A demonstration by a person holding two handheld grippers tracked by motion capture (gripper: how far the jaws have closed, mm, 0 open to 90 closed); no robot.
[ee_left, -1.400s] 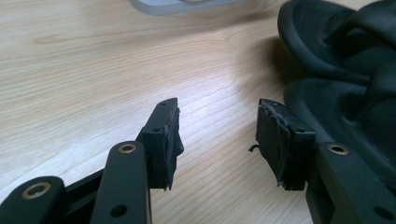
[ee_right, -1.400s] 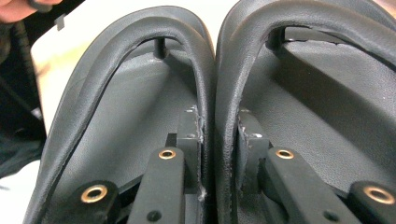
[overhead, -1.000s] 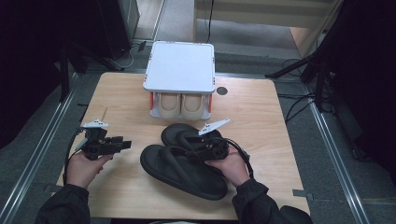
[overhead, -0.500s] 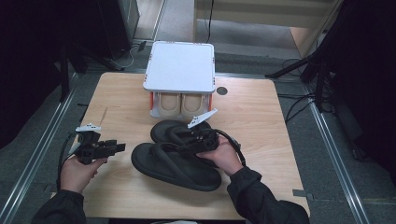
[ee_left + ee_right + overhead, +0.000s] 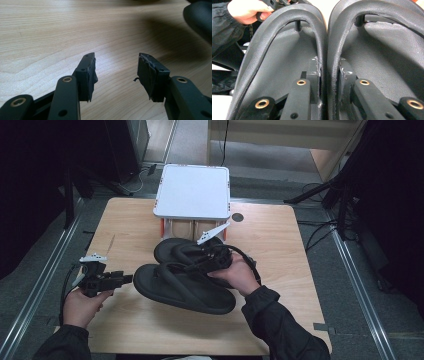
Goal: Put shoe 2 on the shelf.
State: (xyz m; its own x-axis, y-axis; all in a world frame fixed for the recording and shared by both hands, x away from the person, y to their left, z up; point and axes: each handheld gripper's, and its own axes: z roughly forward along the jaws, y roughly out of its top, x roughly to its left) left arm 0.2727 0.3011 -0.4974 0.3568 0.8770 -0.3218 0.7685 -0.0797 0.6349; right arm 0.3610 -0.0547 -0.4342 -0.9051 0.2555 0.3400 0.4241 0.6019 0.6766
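Lifted sandals [image 5: 185, 280] nearer the rack [image 5: 192, 192], right gripper [image 5: 323, 72] pinching both straps together for one carry; left gripper [image 5: 116, 72] gaping empty.

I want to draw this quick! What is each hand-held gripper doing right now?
Left hand-held gripper: open, holding nothing, over the table.
Right hand-held gripper: closed on the straps of both black flip-flops.

Sandals at table centre

We are seeing two sandals [image 5: 185, 287] lying side by side, the rack [image 5: 192, 195] standing at twelve o'clock behind them.
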